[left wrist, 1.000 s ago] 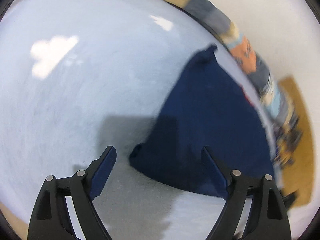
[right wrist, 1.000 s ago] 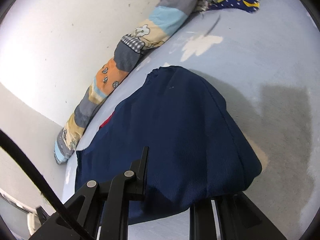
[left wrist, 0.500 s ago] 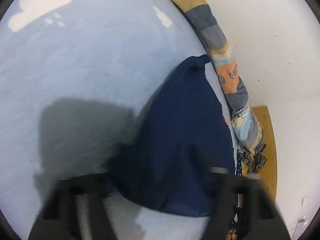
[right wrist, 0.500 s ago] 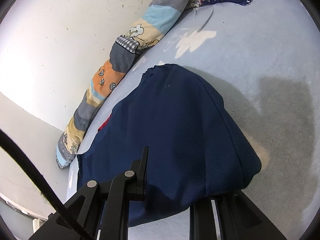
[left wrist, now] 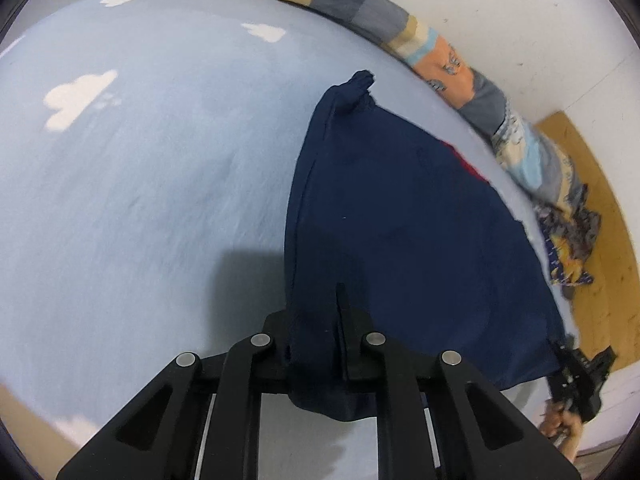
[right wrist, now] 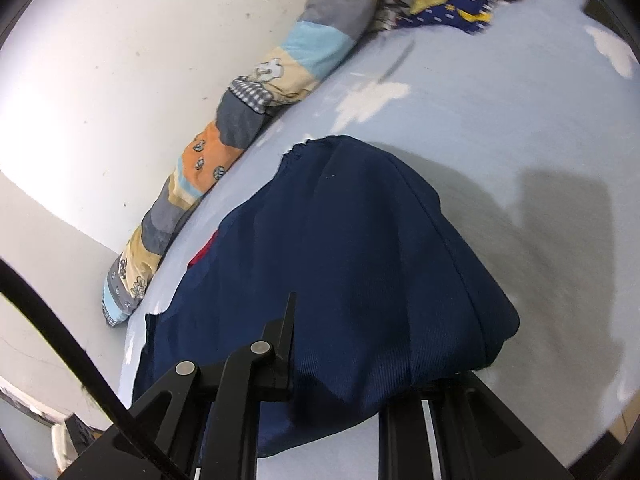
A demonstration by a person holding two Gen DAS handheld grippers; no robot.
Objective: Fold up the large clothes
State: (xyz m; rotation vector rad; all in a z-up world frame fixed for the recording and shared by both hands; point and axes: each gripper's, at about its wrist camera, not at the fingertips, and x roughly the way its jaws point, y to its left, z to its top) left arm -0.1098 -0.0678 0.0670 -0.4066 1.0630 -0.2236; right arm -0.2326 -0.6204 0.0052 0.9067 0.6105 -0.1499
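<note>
Ribbed navy garment (left wrist: 420,216) (bunched corner) on sheet (left wrist: 160,184)

Bright, even overhead light. Soft grey shadows on pale blue sheet (left wrist: 160,200). Mild glare on white wall (right wrist: 100,80). Heavy fisheye bending, dark vignette corners; slight motion blur at edges.

Right gripper (right wrist: 340,360): fingers clamped on near edge of navy garment (right wrist: 360,260), cloth bunched between them. Garment draped across pale blue bed sheet (right wrist: 500,128); red patch at its left edge. Striped patchwork bolster (right wrist: 240,128) along white wall (right wrist: 100,80). Black cable (right wrist: 60,332) lower left.
</note>
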